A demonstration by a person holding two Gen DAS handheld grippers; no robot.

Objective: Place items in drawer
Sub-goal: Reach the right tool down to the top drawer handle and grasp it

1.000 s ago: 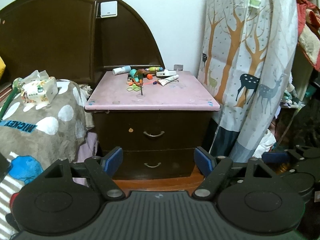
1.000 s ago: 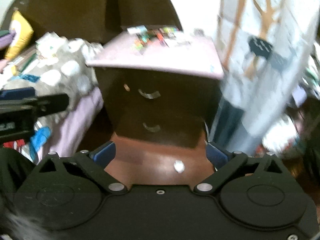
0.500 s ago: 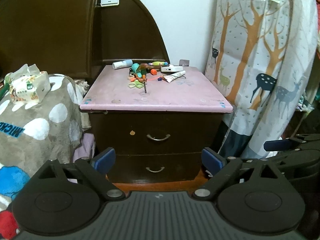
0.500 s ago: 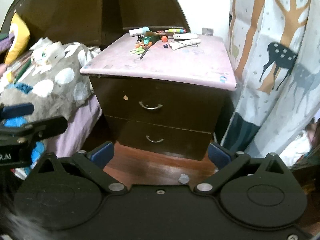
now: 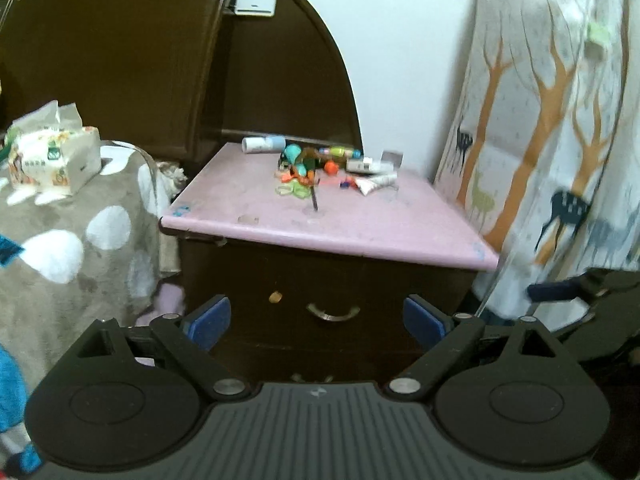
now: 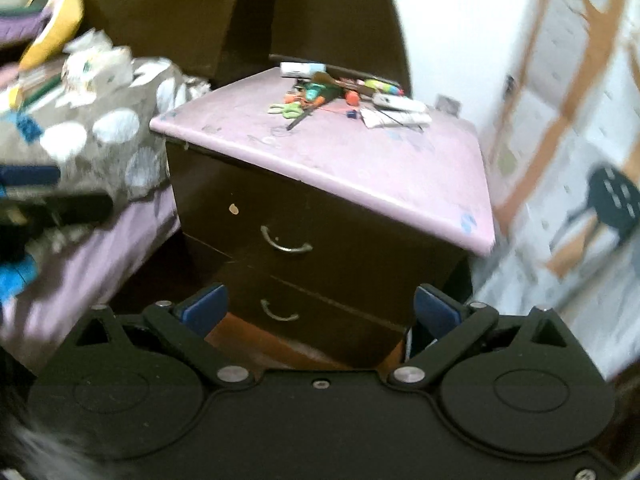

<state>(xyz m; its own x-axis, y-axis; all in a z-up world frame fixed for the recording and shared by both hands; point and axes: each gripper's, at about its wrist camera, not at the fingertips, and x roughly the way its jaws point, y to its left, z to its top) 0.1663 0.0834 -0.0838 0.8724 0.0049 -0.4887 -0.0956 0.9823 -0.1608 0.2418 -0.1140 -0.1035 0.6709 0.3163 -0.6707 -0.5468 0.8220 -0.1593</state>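
Left gripper: the left gripper point(image 5: 316, 320) has its jaws spread wide and holds nothing; it faces the front of the nightstand point(image 5: 320, 280), apart from it.
Right gripper: the right gripper point(image 6: 318, 310) is likewise wide and empty, looking down on the nightstand from its right corner.
Items: a cluster of small items point(image 6: 340, 98) (green scissors point(image 6: 286, 109), a white tube point(image 6: 394, 120), a pale roll point(image 5: 262, 145), orange and teal pieces) lies at the back of the pink tabletop point(image 6: 340, 152), well beyond and above both grippers.
Drawers: the top drawer point(image 6: 304, 224) and the bottom drawer point(image 6: 320, 312) are both closed, each with a curved metal handle; the top handle point(image 5: 333, 312) sits between the left gripper's fingers in its view, not touched.
Why so: wide empty jaws suit taking a handle first, since nothing can go in until a drawer is pulled out.
Stage: judged as the very start; no item is yet moved.
Surroundings: a spotted blanket point(image 5: 80, 232) with a tissue pack point(image 5: 52, 160) lies left; a deer-print curtain point(image 5: 560, 140) hangs right.
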